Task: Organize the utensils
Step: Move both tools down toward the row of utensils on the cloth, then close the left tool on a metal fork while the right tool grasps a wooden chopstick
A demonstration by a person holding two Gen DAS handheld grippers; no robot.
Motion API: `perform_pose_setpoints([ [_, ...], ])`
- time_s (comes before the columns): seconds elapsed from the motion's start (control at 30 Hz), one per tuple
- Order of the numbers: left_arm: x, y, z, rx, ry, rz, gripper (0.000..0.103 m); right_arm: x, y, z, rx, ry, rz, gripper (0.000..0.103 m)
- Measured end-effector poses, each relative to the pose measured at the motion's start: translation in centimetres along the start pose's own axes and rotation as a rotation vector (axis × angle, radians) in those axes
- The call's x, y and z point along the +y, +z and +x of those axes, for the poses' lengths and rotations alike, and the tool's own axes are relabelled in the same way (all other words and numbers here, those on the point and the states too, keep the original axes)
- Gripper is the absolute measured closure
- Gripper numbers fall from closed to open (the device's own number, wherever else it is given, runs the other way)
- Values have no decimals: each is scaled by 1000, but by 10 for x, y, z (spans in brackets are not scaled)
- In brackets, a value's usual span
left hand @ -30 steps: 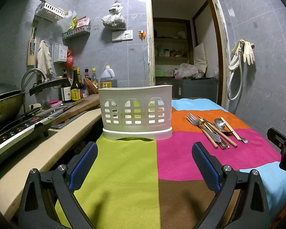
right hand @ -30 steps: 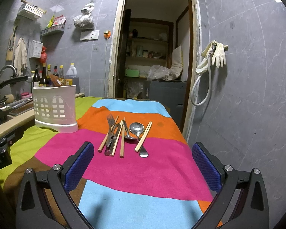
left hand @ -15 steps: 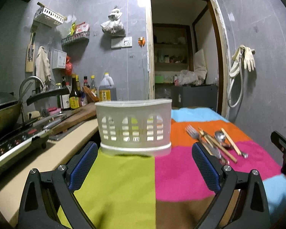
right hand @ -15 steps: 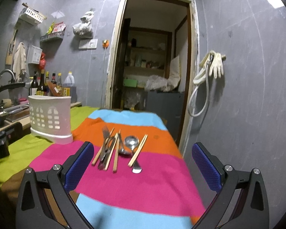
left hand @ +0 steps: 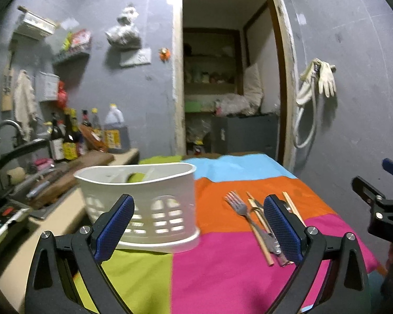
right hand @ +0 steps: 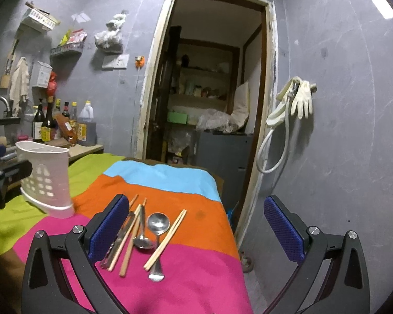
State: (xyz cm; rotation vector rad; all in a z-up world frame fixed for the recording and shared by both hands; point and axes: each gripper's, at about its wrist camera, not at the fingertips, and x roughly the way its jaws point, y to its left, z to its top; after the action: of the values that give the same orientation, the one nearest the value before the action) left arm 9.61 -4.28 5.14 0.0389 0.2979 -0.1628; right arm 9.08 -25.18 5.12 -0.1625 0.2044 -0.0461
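Note:
A white slotted utensil basket [left hand: 144, 206] stands on the striped cloth; it also shows at the left of the right wrist view [right hand: 47, 180]. A bundle of utensils lies on the orange and pink stripes: a fork [left hand: 239, 208], wooden chopsticks [right hand: 165, 239], a spoon [right hand: 157, 223] and more chopsticks [right hand: 129, 235]. My left gripper [left hand: 197, 229] is open and empty, just before the basket. My right gripper [right hand: 196, 229] is open and empty, above the near side of the utensils. Its left finger hides part of the bundle.
The table under the striped cloth [left hand: 222, 267] ends at the right near a grey wall and an open doorway [right hand: 209, 91]. A counter with bottles [left hand: 73, 138], a cutting board and a stove lies left. Gloves and a hose [right hand: 298, 102] hang on the right wall.
Both grippers have risen and moved forward. The basket and the utensils now sit lower and closer in both views. Both stay open and empty.

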Motion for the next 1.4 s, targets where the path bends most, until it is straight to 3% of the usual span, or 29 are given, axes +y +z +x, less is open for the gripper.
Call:
perform_pose_setpoints([
  [0.37,-33,12,67,144,-75,53,6,-30,-2,59,159,88,110,0],
  [0.63,-44,6,116,270,-133,75,13,-41,-9,91,262,141,161,13],
  [0.77,-46,1,140,354,-169,72,29,-41,-14,106,321,166,165,25],
  [0.83,-48,-1,152,400,-182,66,38,-41,-17,114,361,188,163,46],
  [0.87,-47,-3,158,425,-191,60,44,-40,-18,118,379,195,165,49],
  [1.1,-44,-16,190,568,-270,14,73,-38,-30,142,498,260,204,59],
  [1.4,-34,-14,207,659,-338,-80,86,-36,-41,167,615,304,236,78],
])
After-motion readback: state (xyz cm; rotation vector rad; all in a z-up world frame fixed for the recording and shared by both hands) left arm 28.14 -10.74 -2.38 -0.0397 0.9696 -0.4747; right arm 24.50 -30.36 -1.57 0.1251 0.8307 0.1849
